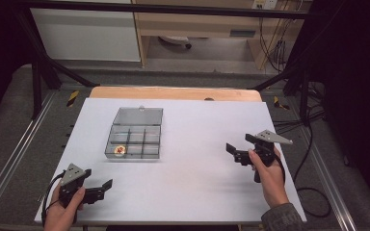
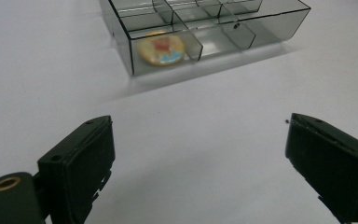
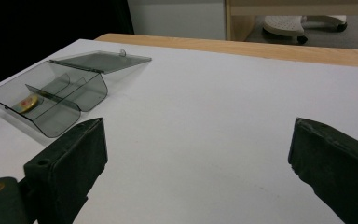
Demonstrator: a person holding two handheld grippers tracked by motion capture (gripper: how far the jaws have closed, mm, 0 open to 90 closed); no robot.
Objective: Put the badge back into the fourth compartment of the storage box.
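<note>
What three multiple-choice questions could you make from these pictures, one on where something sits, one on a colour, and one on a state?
1. Where in the compartment box does the round badge lie?
A. near-left compartment
B. far-right compartment
C. on the lid

2. What colour is most of the badge?
A. green
B. yellow
C. black

3. How does the box lid stand?
A. shut
B. taken off and set aside
C. swung open behind the box

Answers: 1 A, the high view shows it in the corner nearest the left gripper. 2 B, the left gripper view shows a yellow face. 3 C, the lid lies flat behind, still joined.
</note>
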